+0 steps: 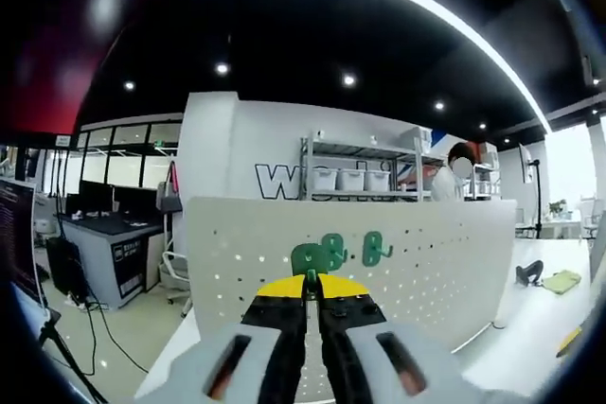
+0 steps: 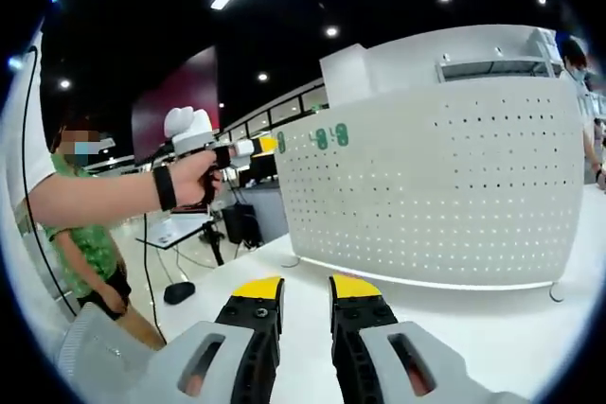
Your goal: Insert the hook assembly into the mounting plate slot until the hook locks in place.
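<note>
A white perforated mounting plate (image 1: 426, 262) stands upright on the white table. Two green hooks (image 1: 333, 251) (image 1: 376, 248) hang on its upper face. My left gripper (image 1: 310, 279) is shut on a third green hook (image 1: 308, 259), held right at the plate just left of those two. In the right gripper view, the left gripper (image 2: 268, 146) sits in a person's hand at the plate's (image 2: 445, 177) upper left edge, by the green hook (image 2: 281, 142). The two hung hooks (image 2: 331, 135) are beside it. My right gripper (image 2: 305, 292) is open over the table, holding nothing.
The white table (image 2: 492, 328) runs in front of the plate. A person in a green shirt (image 2: 90, 243) stands at the left. Behind the plate are a shelf with bins (image 1: 360, 177) and another person (image 1: 445, 182). A yellow item (image 1: 561, 281) lies on the table at right.
</note>
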`<state>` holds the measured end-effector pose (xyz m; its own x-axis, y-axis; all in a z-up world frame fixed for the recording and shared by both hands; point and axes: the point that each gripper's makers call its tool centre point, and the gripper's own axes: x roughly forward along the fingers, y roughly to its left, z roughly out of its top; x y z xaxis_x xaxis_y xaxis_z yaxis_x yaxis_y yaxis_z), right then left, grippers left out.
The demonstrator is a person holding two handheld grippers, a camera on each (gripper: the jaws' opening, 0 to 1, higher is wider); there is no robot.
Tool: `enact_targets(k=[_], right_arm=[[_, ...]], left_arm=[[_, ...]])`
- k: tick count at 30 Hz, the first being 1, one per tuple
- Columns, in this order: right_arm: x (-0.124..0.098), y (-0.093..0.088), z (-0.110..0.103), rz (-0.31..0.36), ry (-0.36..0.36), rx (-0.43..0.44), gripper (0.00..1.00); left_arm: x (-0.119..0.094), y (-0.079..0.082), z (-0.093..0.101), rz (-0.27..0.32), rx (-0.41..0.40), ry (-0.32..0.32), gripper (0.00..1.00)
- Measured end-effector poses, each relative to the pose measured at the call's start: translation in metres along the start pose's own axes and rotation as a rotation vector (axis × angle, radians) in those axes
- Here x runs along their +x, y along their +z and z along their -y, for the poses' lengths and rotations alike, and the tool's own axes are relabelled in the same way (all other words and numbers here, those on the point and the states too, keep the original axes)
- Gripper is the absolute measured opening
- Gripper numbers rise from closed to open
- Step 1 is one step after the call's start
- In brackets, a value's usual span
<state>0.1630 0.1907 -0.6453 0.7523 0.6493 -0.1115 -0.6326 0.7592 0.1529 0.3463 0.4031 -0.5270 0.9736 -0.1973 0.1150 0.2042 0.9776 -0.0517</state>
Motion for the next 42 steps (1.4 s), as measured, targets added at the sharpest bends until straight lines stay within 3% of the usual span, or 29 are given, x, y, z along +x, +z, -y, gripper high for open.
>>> enact_targets(k=[42], right_arm=[[0.006,-0.013,0.021,-0.037,-0.032,0.026,0.18]], left_arm=[[0.062,0.000,-0.020,0.035,0.090,0.054,0.03]])
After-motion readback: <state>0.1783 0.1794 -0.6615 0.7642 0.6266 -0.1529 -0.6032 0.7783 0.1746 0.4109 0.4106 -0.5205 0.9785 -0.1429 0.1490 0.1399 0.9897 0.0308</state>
